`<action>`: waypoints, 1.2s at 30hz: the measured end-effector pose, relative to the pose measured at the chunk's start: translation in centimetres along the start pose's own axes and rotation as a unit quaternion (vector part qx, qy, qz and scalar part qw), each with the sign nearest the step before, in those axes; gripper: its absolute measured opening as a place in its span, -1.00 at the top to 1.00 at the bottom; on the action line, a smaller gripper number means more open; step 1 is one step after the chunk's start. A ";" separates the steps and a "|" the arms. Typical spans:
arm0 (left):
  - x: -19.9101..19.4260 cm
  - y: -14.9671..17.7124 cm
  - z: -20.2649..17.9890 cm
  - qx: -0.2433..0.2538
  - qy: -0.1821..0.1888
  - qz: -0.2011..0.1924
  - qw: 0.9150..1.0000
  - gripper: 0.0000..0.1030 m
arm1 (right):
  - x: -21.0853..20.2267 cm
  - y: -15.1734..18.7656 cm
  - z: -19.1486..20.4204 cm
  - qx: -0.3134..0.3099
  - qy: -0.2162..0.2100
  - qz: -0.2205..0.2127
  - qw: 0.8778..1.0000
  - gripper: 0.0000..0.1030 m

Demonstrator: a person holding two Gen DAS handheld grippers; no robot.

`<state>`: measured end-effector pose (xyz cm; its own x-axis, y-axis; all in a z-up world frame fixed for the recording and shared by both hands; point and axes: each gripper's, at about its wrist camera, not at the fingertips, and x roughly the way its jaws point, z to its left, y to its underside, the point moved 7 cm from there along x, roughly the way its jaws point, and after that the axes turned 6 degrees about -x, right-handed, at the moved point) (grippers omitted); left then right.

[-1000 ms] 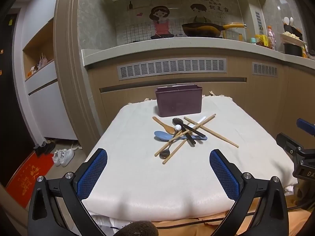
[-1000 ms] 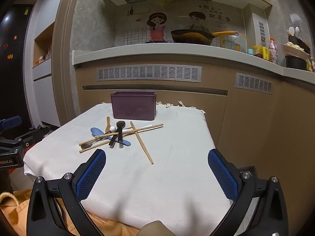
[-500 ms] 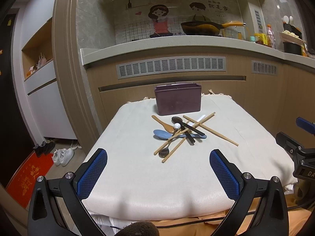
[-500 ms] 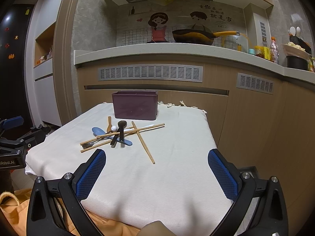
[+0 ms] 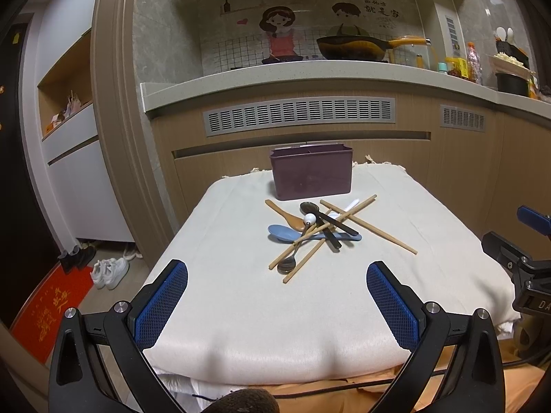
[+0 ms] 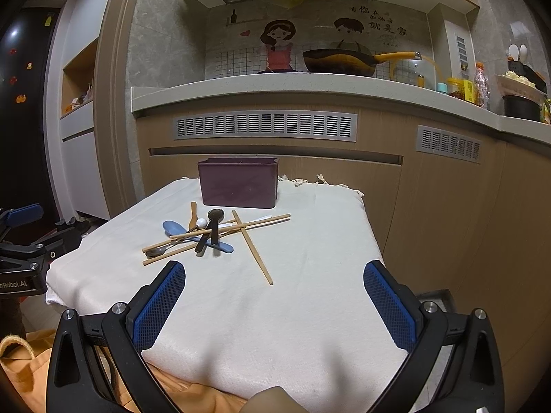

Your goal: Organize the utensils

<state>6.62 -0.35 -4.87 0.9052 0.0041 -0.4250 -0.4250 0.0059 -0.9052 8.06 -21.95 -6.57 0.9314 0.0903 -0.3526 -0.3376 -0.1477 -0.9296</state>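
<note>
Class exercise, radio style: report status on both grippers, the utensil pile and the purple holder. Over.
Left gripper open, empty. Right gripper open, empty. Utensil pile tangled on the white cloth, in front of the purple holder. Nothing blocking approach.

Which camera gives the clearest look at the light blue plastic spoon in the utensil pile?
Left wrist view: the light blue plastic spoon shows its whole bowl, though chopsticks cross its handle. In the right wrist view, the spoon looks smaller and flatter, with more of its middle hidden by crossing utensils.

a wok [image 5: 351,48] on the counter [image 5: 310,75], white sneakers [image 5: 109,272] beside a red mat [image 5: 48,306]
</note>
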 end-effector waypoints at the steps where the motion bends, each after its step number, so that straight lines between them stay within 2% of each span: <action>1: 0.0 -0.1 0.0 0.000 0.000 0.000 1.000 -1.00 | 0.0 0.0 0.0 0.000 -0.001 0.000 1.000 -1.00; 36: 0.0 -0.3 0.1 -0.001 0.001 0.002 1.000 -1.00 | 0.1 0.0 0.0 0.000 -0.003 0.004 1.000 -1.00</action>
<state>6.76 -0.24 -4.65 0.9031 0.0027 -0.4294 -0.4294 0.0039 -0.9031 8.15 -21.91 -6.56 0.9278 0.0940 -0.3611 -0.3457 -0.1479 -0.9266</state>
